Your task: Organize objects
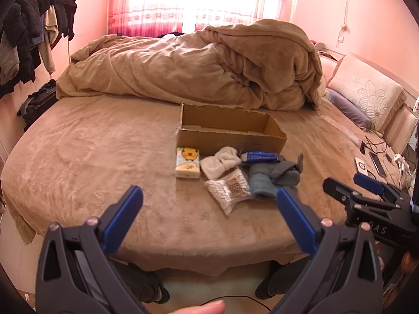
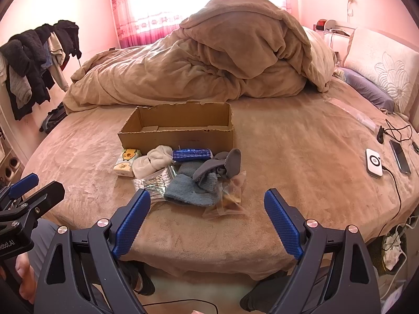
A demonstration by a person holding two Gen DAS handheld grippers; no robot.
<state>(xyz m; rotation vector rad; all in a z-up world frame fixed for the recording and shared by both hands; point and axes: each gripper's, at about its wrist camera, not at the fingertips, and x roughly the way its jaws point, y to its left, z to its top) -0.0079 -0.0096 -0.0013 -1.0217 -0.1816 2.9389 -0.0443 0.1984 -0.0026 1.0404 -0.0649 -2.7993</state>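
Pink-walled bedroom, big bed [image 1: 91,157] with a tan fleece cover and a rumpled duvet [image 1: 199,65] heaped at the back. Landmark is the open cardboard box [image 2: 178,130] sitting mid-bed, and as far as I can see it's empty. Everything to sort is piled just in front of it: a tissue pack with a yellow cartoon bear [image 1: 187,162] off the box's left front corner, a white sock [image 1: 220,163] next to that, a blue packet [image 2: 192,155] right against the box front, grey and blue socks [image 2: 201,183] bunched nearer the bed edge, a bag of cotton swabs [image 1: 230,191] and a small clear bag of something brownish [image 2: 230,196]. Left tool [image 1: 209,206] and right tool [image 2: 207,209] both hang short of the pile, spread wide, holding nothing. Looks like the very start, nothing boxed yet. My guess for the next move: reach in, pinch one item off the pile's near edge, lift it over the box's front wall.
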